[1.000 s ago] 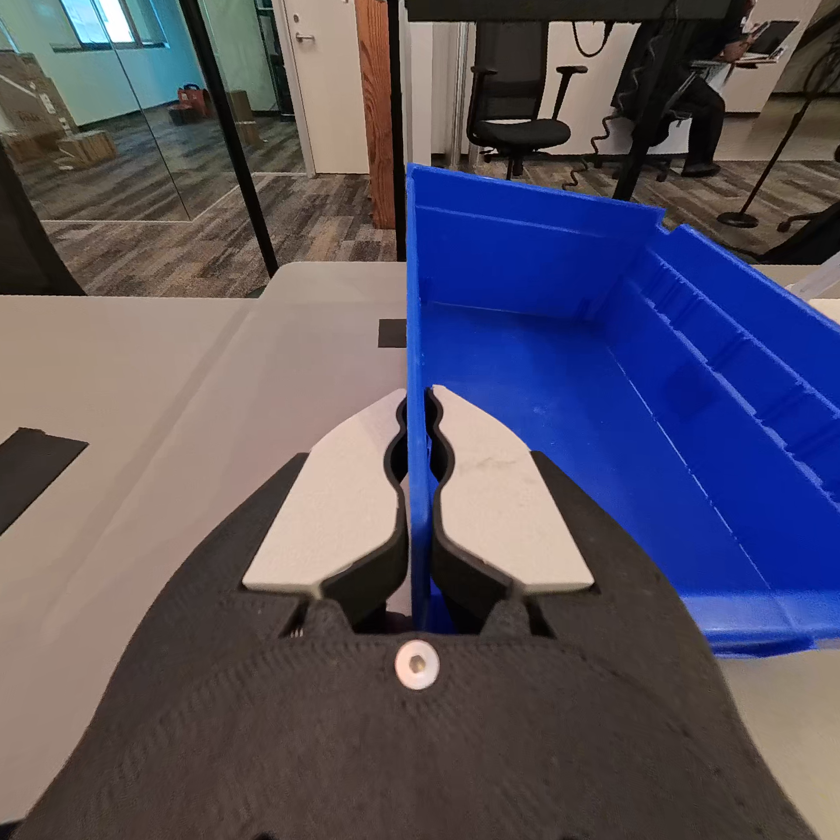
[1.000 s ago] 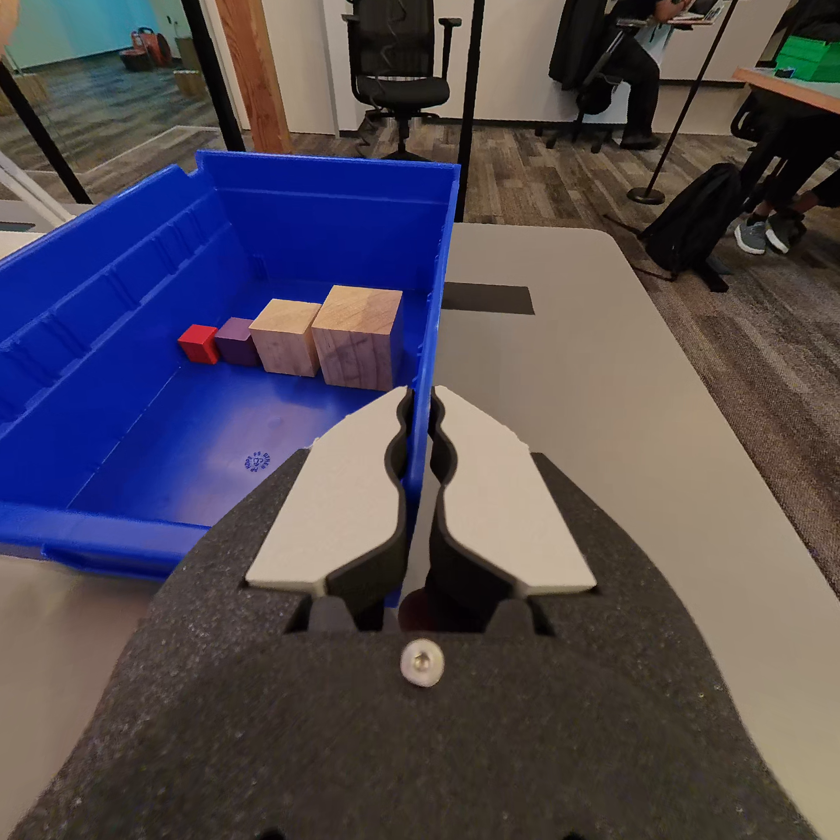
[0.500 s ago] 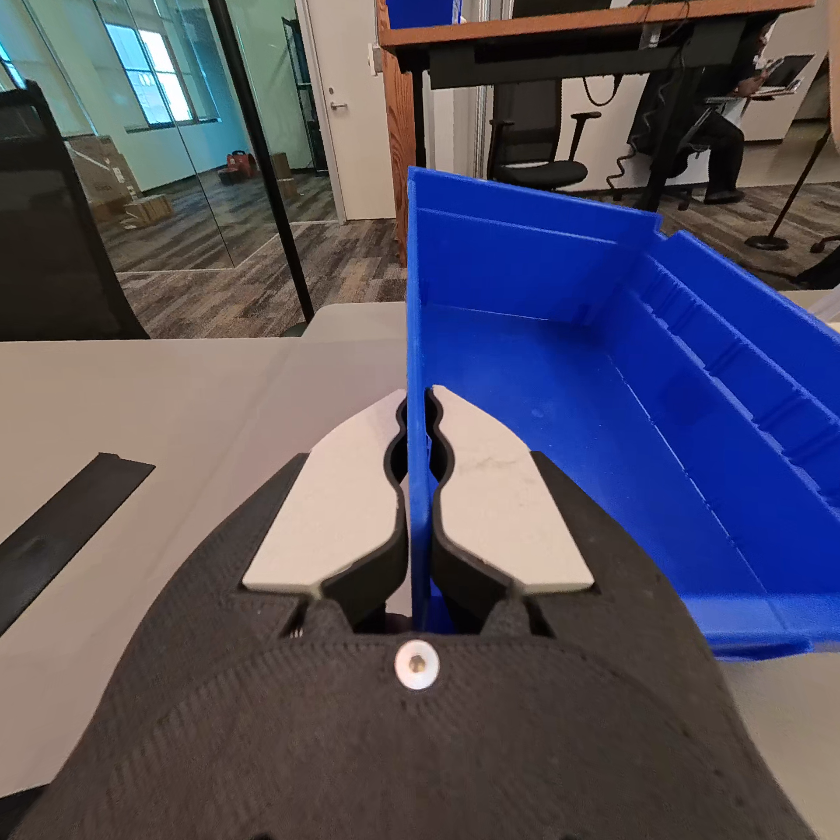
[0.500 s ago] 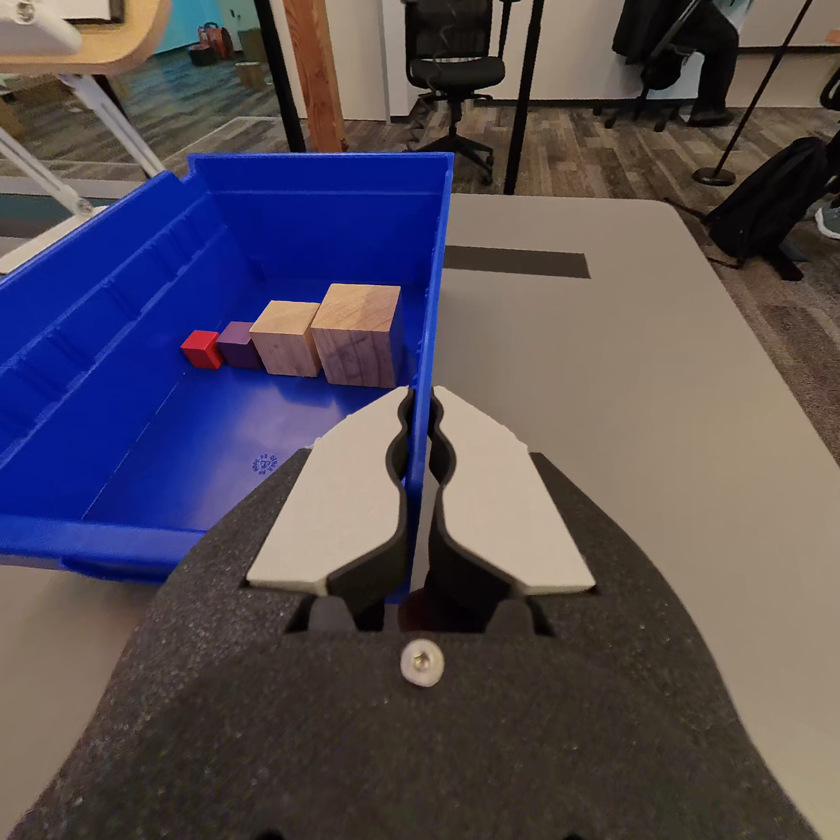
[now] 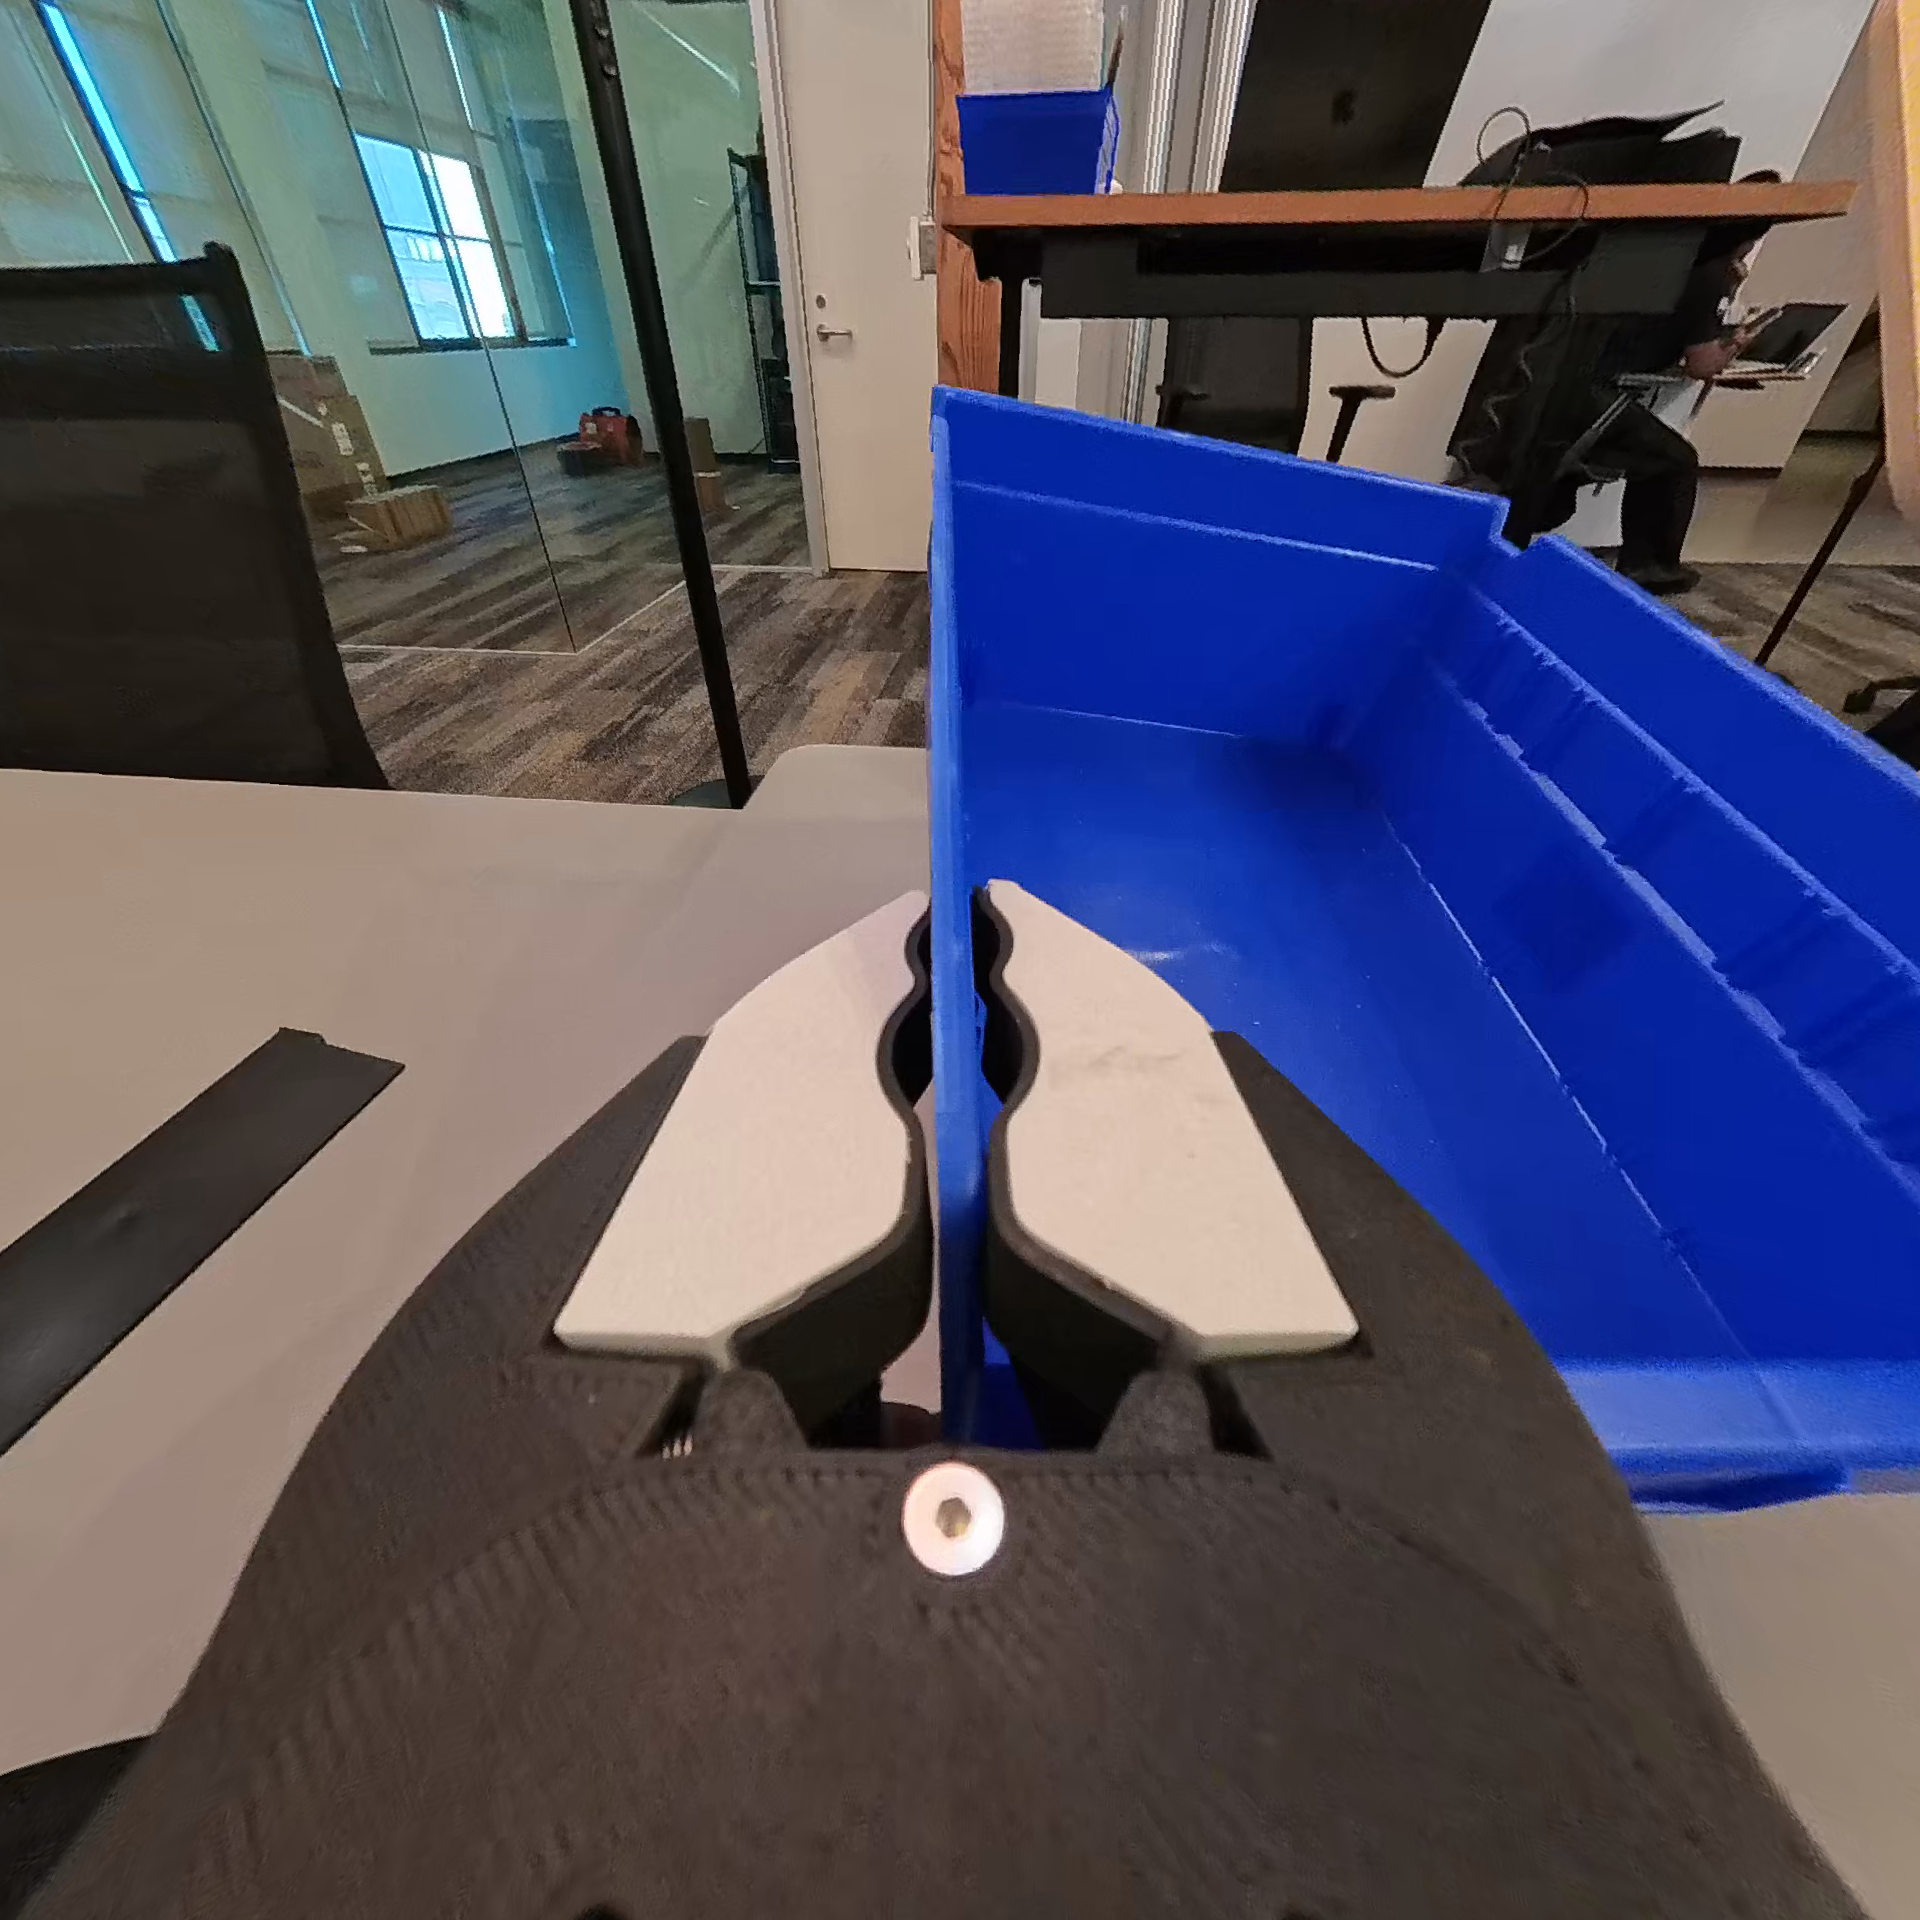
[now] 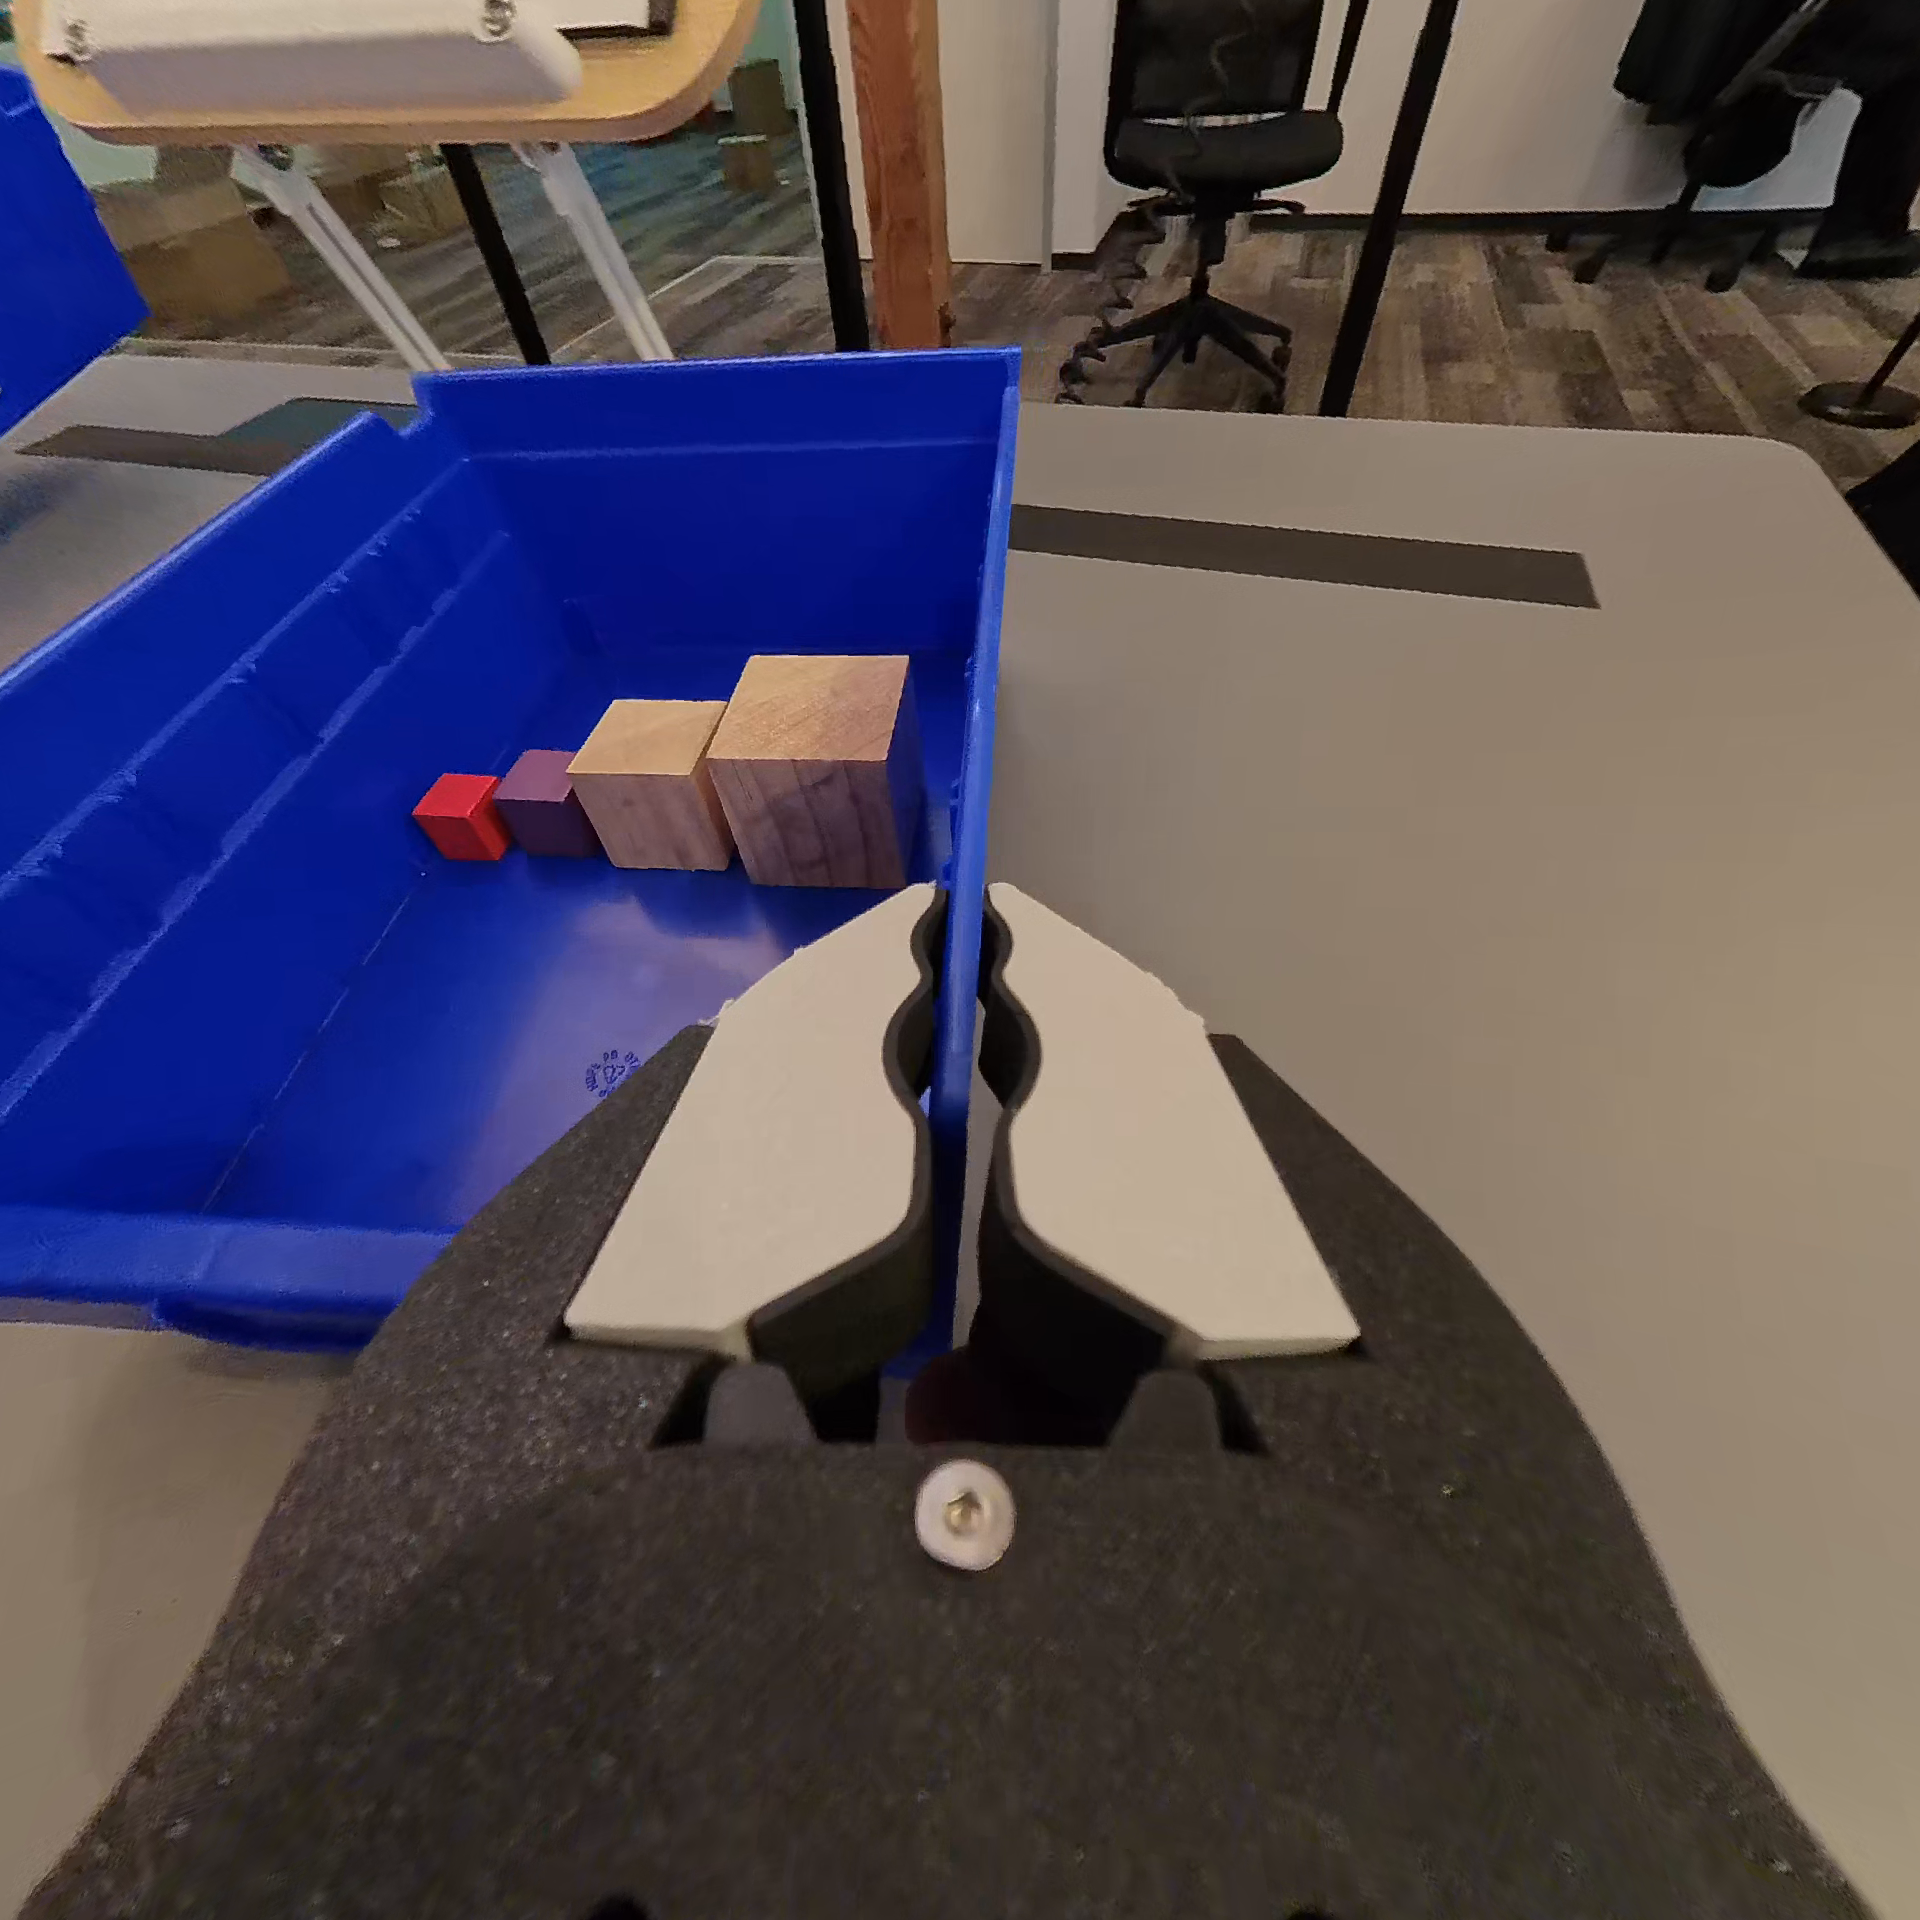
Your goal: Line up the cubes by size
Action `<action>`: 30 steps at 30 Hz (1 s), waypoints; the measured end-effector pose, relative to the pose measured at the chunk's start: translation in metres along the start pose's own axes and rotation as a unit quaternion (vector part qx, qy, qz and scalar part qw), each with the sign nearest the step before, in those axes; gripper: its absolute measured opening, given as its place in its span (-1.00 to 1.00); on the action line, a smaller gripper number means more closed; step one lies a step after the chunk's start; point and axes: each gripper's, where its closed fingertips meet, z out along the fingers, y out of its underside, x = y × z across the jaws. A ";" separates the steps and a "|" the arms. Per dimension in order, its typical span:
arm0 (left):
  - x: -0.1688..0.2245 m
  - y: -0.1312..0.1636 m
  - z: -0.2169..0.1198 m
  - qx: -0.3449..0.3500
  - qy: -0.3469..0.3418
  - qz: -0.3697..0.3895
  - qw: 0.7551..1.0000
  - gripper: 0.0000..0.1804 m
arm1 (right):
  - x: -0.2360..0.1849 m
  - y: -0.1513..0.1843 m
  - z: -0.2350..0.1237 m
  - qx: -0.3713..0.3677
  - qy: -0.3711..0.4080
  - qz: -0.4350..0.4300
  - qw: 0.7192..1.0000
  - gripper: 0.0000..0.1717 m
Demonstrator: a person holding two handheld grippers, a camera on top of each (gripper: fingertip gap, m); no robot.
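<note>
While the four cubes [image 6: 665,779] sat in a size-ordered row across the far right of the blue bin [image 6: 260,831], beside the right gripper [image 6: 961,904], both tongs were nearly closed, the left gripper [image 5: 951,904] pinching the left wall, the right pinching the right.

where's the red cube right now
In the right wrist view, the red cube sits inside the blue bin, at the row's left end beside the purple cube.

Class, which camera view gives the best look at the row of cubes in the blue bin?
The right wrist view: the row of cubes stands unobstructed inside the blue bin. The left wrist view shows none of them.
</note>
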 end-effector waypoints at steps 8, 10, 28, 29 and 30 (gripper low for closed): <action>-0.006 -0.005 -0.004 0.011 -0.004 -0.006 1.000 -0.96 | -0.029 0.000 0.004 0.002 -0.025 -0.005 1.000 -0.97; -0.007 -0.007 -0.005 0.015 -0.006 -0.007 1.000 -0.96 | -0.037 0.000 0.007 0.003 -0.032 -0.009 0.999 -0.97; -0.024 -0.017 -0.015 0.036 -0.020 -0.025 0.999 -0.96 | -0.125 -0.009 0.045 0.015 -0.095 -0.037 0.995 -0.97; -0.025 -0.018 -0.016 0.038 -0.021 -0.026 0.999 -0.96 | -0.130 -0.009 0.048 0.015 -0.099 -0.038 0.994 -0.97; -0.026 -0.018 -0.017 0.039 -0.022 -0.026 0.999 -0.96 | -0.135 -0.010 0.050 0.014 -0.102 -0.039 0.994 -0.97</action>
